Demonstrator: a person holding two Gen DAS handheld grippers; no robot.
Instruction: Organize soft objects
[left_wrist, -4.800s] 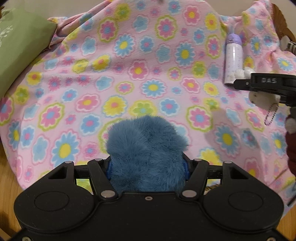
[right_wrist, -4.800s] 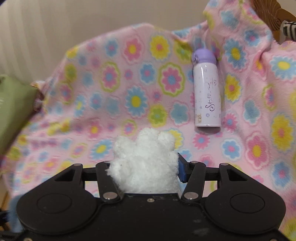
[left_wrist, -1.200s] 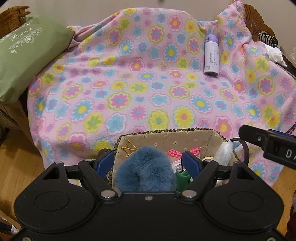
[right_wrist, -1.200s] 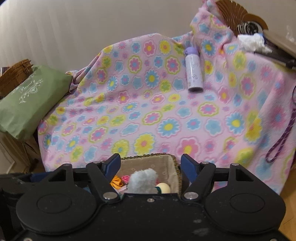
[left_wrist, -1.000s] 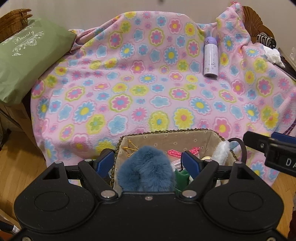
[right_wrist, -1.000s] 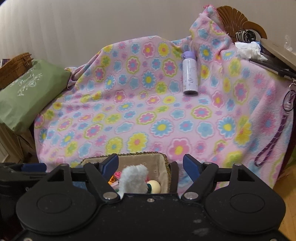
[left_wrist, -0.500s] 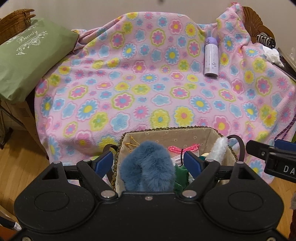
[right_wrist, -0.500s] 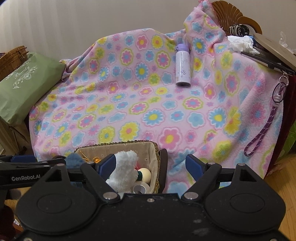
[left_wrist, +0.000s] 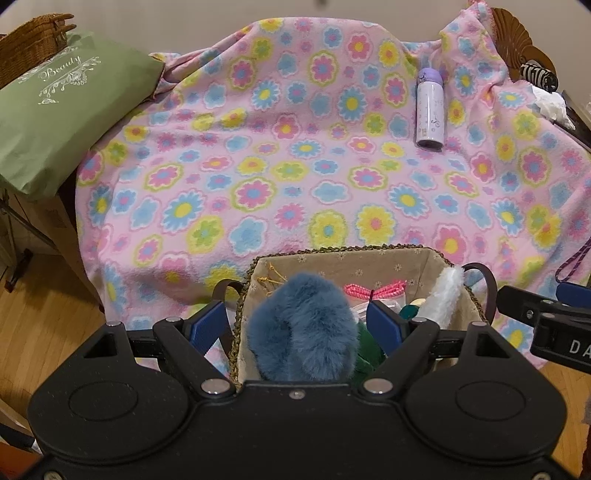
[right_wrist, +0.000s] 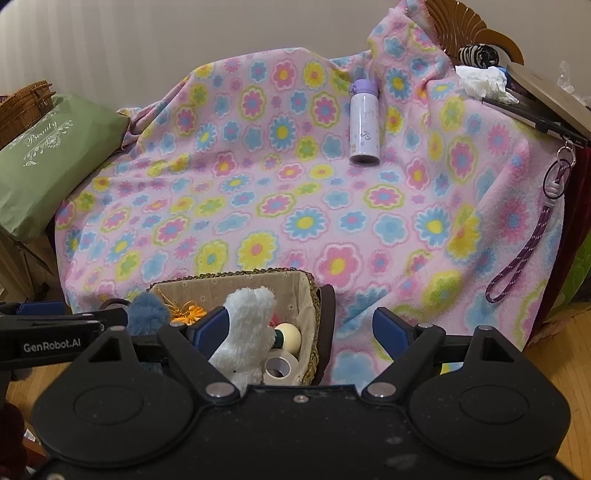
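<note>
Both my grippers hover over the basket, both with jaws apart. Left gripper: blue pads stand clear on either side of the blue fluffy toy, gap visible on both sides, nothing clamped. The toy sits in the basket's near left part, standing up out of it. Right gripper: jaws have just been opening. The white plush toy leans by the left pad; can't tell if it touches. The right pad is well clear, so no grip. The plush stands in the basket, at its right end in the left wrist view.

Basket is woven, cloth-lined, on the floor against the hanging edge of the flowered pink blanket. Also inside: a tape roll, a cream ball, an orange tuft, a pink cord, something dark green. A dark handle strap is on the basket's right side.

Further out, the blanket drapes over furniture. A white bottle with a purple cap lies on it, far right, well apart from the basket. A purple lanyard hangs down the blanket's right edge. Green cushion far left, with a wicker basket behind it. White crumpled tissue and a striped item at top right.
</note>
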